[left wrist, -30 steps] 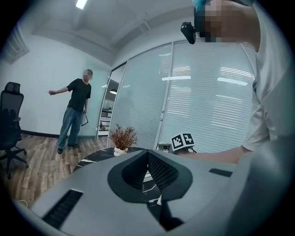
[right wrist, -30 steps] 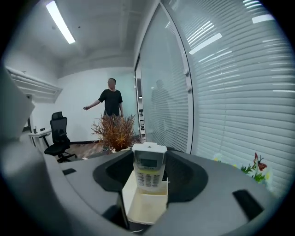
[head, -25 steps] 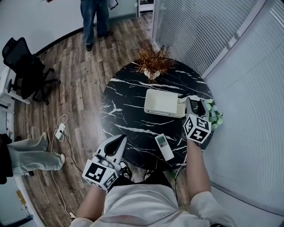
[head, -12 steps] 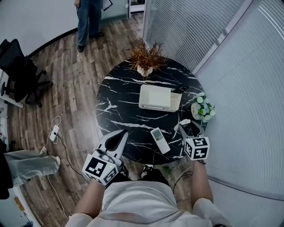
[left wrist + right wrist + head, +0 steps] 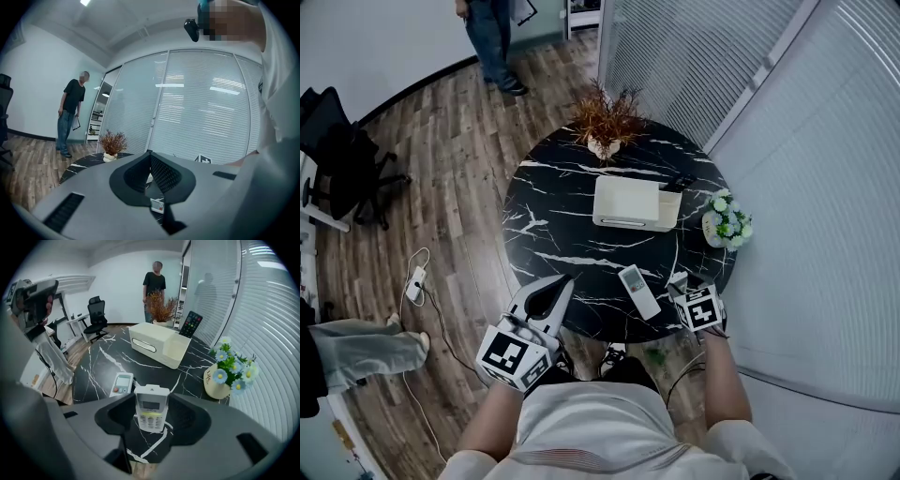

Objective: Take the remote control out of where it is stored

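My right gripper [image 5: 151, 401] is shut on a white remote [image 5: 151, 409], screen up, with a jaw on each long side. It hangs over the near right edge of the black marble table [image 5: 553, 220], and in the head view that gripper [image 5: 681, 281] stands right of a second white remote [image 5: 639, 292] lying flat. That second white remote [image 5: 122, 383] lies just left of the jaws. A black remote [image 5: 191, 324] stands upright in the end of the cream storage box [image 5: 158, 344]. My left gripper [image 5: 562, 283] is shut and empty, off the table's near left edge.
A vase of blue and white flowers [image 5: 226, 372] sits at the table's right edge. At the far edge stands a dried plant in a pot [image 5: 606, 123]. A person [image 5: 495, 37] stands on the wood floor beyond. An office chair [image 5: 342, 157] and a power strip [image 5: 414, 283] lie to the left.
My right gripper has come away from the storage box, down and toward me to the table's near right edge, carrying the white remote. The left gripper has hardly moved.
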Motion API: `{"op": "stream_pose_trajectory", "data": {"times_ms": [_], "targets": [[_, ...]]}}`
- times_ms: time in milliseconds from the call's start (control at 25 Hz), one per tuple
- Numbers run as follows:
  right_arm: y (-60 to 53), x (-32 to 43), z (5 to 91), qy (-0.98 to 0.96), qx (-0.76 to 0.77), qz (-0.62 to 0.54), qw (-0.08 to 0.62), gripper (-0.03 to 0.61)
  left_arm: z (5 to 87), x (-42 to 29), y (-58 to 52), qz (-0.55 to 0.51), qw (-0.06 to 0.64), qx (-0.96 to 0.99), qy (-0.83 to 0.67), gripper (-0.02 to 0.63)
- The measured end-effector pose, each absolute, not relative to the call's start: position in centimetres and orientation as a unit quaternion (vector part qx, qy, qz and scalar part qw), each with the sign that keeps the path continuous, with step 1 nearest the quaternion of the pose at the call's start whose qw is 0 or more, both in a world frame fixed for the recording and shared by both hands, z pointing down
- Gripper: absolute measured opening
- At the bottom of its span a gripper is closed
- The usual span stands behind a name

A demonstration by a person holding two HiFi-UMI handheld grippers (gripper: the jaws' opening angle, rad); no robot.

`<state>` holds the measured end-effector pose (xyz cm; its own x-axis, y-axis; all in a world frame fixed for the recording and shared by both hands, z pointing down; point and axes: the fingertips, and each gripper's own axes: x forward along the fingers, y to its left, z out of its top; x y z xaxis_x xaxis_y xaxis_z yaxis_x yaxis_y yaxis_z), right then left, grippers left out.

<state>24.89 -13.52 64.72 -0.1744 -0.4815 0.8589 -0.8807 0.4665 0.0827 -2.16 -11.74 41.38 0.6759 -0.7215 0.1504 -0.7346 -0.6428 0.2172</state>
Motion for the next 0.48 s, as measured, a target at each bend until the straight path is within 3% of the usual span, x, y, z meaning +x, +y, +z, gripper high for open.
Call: {"op": "stream_pose_trajectory", "data": {"times_ms": [480], "targets": [[-16.9, 21.7, 69.4, -0.735, 0.401, 0.222, 0.499, 0.225, 41.7, -3.9, -12.0, 0.030, 0.138, 0.892, -0.429, 0.008]]}}
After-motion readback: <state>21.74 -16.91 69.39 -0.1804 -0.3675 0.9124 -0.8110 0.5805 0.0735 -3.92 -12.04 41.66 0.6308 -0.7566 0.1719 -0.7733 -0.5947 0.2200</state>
